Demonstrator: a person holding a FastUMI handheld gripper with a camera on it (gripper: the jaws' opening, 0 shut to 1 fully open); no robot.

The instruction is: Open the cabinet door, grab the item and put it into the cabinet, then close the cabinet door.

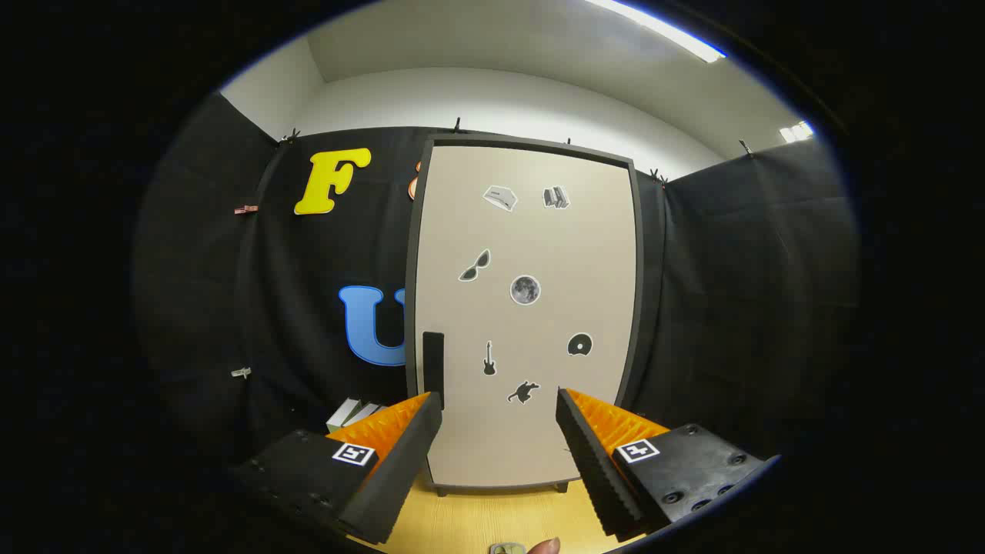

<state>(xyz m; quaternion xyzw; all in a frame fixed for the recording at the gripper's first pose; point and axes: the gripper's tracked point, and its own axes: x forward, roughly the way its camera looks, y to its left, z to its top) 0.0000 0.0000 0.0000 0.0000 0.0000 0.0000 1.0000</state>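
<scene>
A: How are the tongs now?
B: Spread wide, holding nothing. The cabinet stands at 12 o'clock beyond them on the bench, its door closed.
A: And the handle?
B: The dark handle is at 11 o'clock, just above the left fingertip. The item I cannot tell.

Bright, even light falls from a ceiling strip lamp, which glares white. The picture is sharp centrally. Fisheye bowing bends the cabinet door edges.

Cabinet on table ahead of claw, door handle left; fingers spread wide.
</scene>
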